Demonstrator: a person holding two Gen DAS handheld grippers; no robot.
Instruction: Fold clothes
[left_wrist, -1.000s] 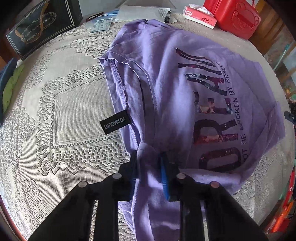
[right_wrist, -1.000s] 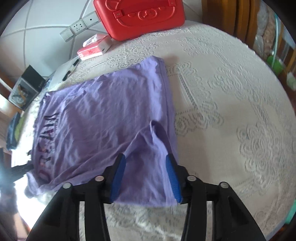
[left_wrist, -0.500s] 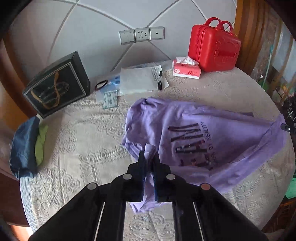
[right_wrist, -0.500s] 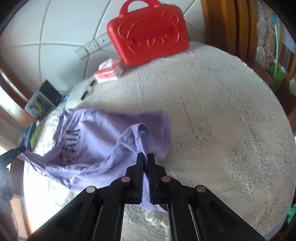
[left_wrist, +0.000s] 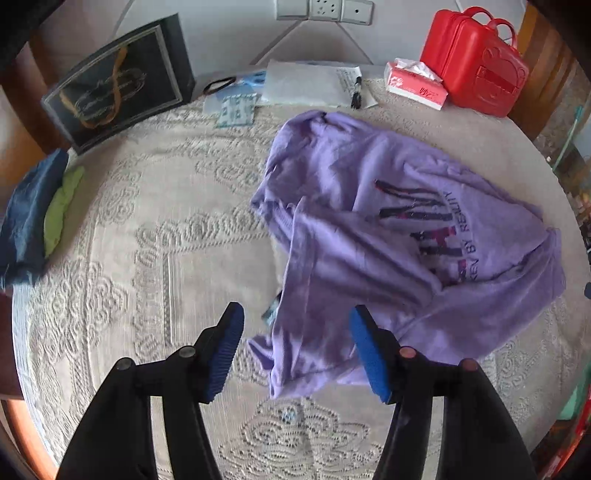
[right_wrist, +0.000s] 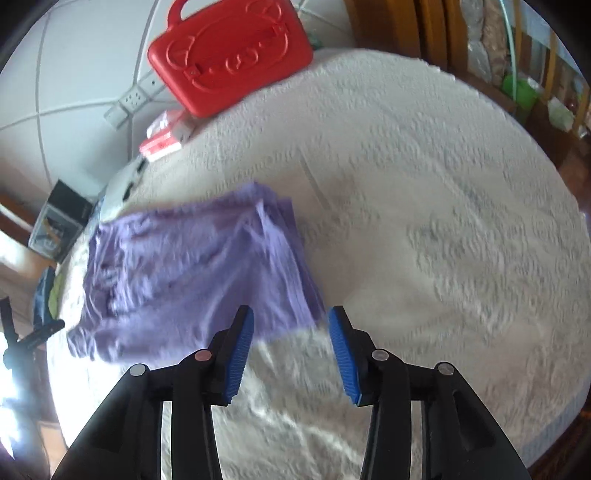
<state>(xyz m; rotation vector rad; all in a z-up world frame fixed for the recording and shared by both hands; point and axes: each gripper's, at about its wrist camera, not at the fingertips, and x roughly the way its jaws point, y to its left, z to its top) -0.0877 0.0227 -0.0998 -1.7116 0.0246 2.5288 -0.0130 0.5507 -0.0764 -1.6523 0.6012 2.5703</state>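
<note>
Purple T-shirt (left_wrist: 369, 258) lies rumpled on lace cloth (left_wrist: 147, 258), light, limp, likely to slump: best pinched at hems; left gripper (left_wrist: 295, 343) and right gripper (right_wrist: 290, 345) jaws just opened, holding nothing

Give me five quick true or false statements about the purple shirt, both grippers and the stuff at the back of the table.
1. The left gripper is clamped on the purple shirt. False: its jaws have just opened and the shirt lies loose on the tablecloth.
2. The right gripper is open. True.
3. The red case stands beside the tissue box. True.
4. The shirt's printed lettering is hidden. False: it faces up.
5. A black marker lies on the white paper. True.
</note>
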